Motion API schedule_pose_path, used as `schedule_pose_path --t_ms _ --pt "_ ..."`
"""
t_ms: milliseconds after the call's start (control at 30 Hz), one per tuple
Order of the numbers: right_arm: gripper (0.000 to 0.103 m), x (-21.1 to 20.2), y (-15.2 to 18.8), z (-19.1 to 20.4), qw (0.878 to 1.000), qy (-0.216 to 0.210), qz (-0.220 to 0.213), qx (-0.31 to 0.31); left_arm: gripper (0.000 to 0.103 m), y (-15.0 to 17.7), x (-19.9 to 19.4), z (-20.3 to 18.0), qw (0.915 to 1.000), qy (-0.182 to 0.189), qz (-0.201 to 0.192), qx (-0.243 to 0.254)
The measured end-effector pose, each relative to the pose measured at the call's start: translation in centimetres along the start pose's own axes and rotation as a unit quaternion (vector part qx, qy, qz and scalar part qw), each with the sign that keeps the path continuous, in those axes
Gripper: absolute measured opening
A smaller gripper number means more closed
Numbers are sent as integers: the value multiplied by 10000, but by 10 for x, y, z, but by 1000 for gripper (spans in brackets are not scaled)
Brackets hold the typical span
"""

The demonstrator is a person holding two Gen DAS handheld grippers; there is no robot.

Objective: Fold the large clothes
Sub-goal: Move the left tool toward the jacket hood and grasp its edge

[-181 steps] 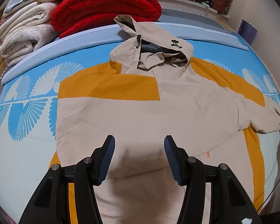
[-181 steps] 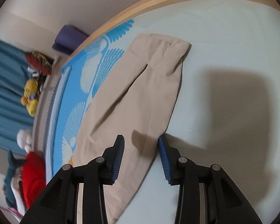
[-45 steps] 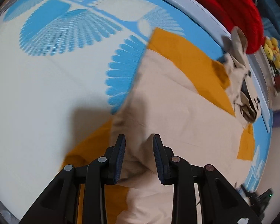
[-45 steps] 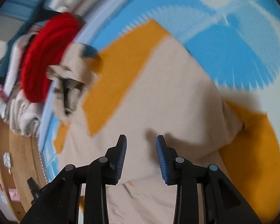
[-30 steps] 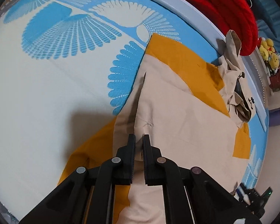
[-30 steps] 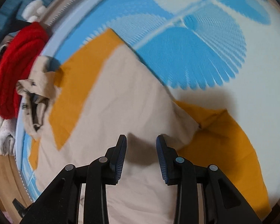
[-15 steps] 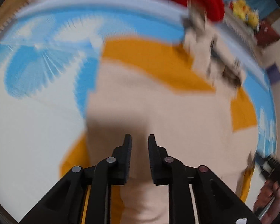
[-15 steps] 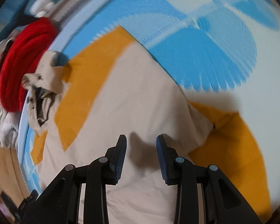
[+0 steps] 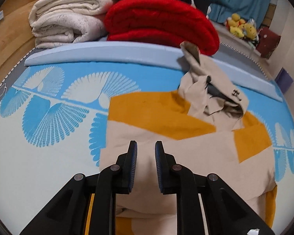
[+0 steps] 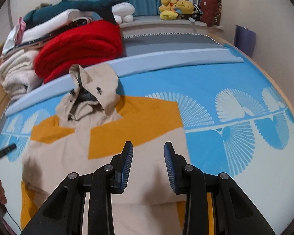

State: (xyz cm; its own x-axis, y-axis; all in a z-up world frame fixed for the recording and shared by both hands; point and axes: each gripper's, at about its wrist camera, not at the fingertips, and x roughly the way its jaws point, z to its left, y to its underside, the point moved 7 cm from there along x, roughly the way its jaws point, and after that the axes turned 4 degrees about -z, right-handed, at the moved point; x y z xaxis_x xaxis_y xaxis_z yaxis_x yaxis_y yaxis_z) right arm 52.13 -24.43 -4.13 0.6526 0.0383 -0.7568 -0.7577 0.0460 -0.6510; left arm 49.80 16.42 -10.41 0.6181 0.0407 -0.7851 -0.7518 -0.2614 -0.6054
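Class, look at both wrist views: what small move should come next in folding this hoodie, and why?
Probably lower both tools to the hem and pinch it. The hoodie lies flat with both sleeves folded in, hood toward the red blanket. The left tool and right tool hover open, holding nothing.

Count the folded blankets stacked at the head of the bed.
2 clearly: a thick red blanket beside a folded cream blanket at the bed's left corner. Flatter white bedding lies on top; more may be hidden beneath.
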Motion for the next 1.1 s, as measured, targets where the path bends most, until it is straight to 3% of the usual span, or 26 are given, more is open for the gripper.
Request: schedule_pose_path --t_ms 200,333,433,633,667,700,733,867,933,1100 --pt "32 7 11 -14 9990 111 419 -145 16 -4 -10 -36 9985 139 -277 445" --pt "32 4 8 -22 9989 114 438 -135 16 -25 4 -58 9974 257 -205 642" --pt "32 5 7 -27 9988 39 466 -166 16 -65 33 -76 9970 374 -116 663" --pt "32 16 10 -45 9978 147 643 -2 16 -140 106 -96 9960 203 -23 875" --pt "29 17 9 -46 9979 142 639 -23 16 -156 125 -101 9951 170 -34 970" --pt "15 17 8 -47 9980 162 610 -52 17 -166 136 -103 9949 132 -58 1000" --pt "10 17 7 -47 9981 187 589 -83 18 -174 147 -106 9948 104 -75 1009" --pt "9 23 8 -47 9977 194 638 -89 26 -204 196 -116 9968 157 -4 784" --pt "10 33 13 -46 9965 174 818 -62 36 -215 214 -122 9971 116 2 757" --pt "11 53 28 -47 9928 238 1169 -149 38 -237 254 -126 9976 -155 78 663"
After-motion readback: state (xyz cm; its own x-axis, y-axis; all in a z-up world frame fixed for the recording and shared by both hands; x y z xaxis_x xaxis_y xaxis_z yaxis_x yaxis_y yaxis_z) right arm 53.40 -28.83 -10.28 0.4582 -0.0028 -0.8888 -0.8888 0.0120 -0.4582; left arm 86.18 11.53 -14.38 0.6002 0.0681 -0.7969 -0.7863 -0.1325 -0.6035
